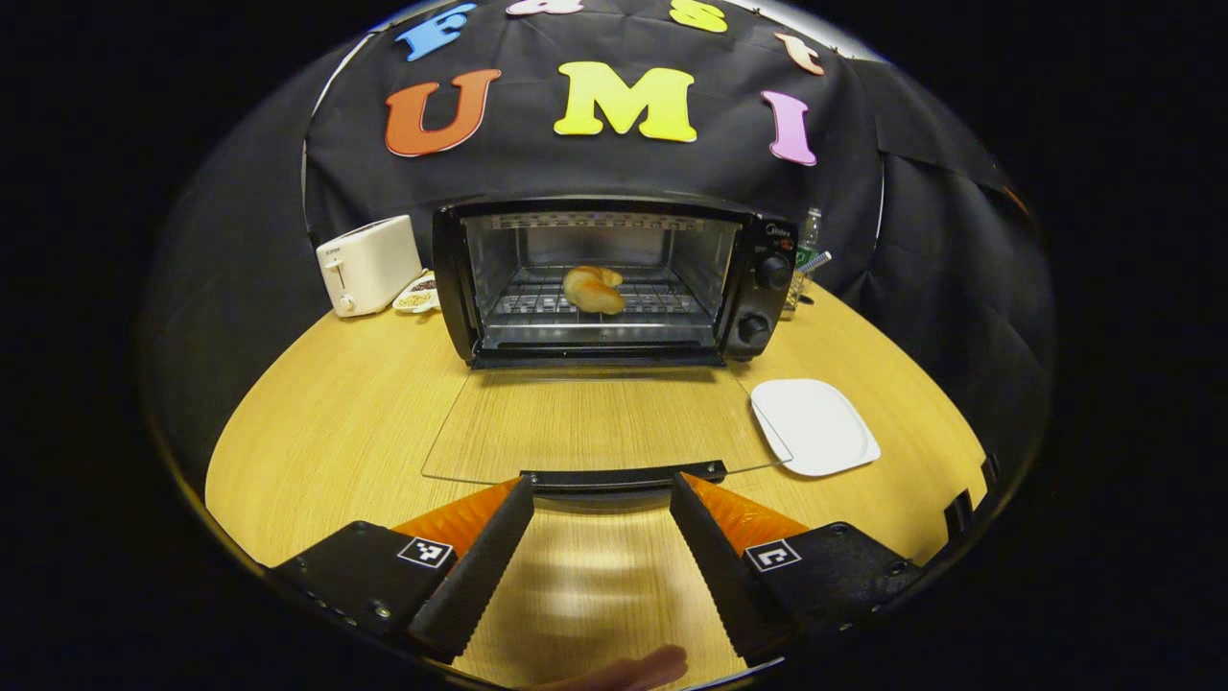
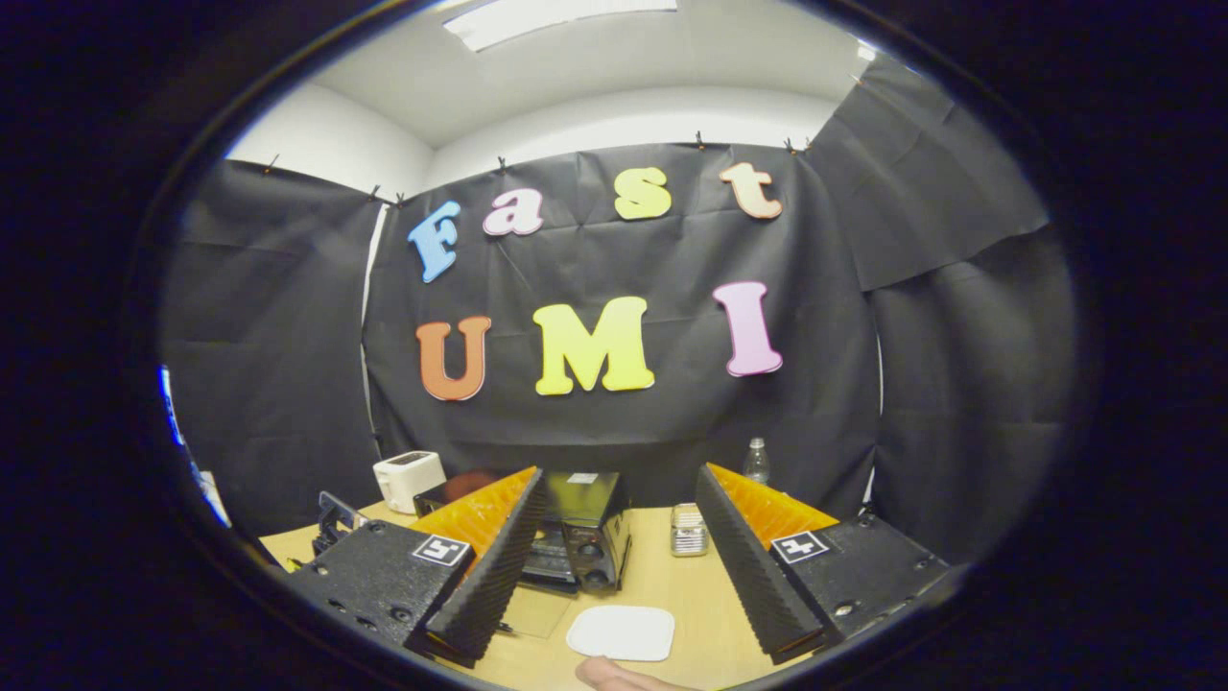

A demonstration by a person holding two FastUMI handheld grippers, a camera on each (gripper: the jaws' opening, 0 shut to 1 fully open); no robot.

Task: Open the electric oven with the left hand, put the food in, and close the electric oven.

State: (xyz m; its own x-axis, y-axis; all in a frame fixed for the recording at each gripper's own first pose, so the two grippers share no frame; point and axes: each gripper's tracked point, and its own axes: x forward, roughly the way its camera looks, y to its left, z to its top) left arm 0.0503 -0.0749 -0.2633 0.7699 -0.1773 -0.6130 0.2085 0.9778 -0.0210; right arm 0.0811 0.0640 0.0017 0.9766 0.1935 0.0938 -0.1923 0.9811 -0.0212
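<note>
Two steps were done: the oven (image 1: 614, 283) stood open, bread (image 1: 593, 289) on its rack. Your left claw (image 1: 602, 499), spread, sat at the door handle (image 1: 624, 476); closing remained.

Booth dim, lit from overhead: ceiling panel (image 2: 556, 14) blown out far above fingers. Soft glare patch on table (image 1: 317, 422) between fingers. Oven (image 1: 614, 283) interior bright, sharp. Strong fisheye bending at edges. No motion blur.
</note>
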